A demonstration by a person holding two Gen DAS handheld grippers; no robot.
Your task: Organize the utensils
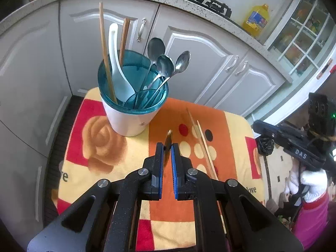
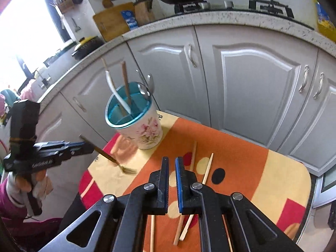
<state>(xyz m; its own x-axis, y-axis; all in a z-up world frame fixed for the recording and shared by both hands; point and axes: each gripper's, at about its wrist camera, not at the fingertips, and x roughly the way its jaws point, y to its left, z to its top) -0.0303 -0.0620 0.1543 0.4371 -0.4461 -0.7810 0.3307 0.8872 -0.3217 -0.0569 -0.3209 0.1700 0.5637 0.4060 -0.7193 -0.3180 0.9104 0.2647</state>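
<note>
A white flowered utensil holder [image 1: 130, 117] [image 2: 147, 130] with a teal insert stands at the far left of the patterned cloth [image 1: 105, 168]. It holds three metal spoons [image 1: 166, 65], a white rice paddle [image 1: 117, 69] and wooden chopsticks [image 1: 104, 48]. My left gripper [image 1: 167, 147] [image 2: 90, 147] is shut on a golden fork [image 1: 168, 140] [image 2: 111, 158], held above the cloth with its tines pointing down. My right gripper [image 2: 172, 163] [image 1: 257, 126] is shut, with nothing showing between its pads. Several loose chopsticks [image 2: 208, 168] [image 1: 202, 145] lie on the cloth beneath it.
Grey cabinet doors [image 2: 252, 88] stand right behind the low table, under a speckled counter [image 2: 231, 19] with a gas hob. A yellow oil bottle [image 1: 256, 19] sits on the counter. A person's white-gloved hand [image 1: 310, 184] holds the right gripper off the table's right edge.
</note>
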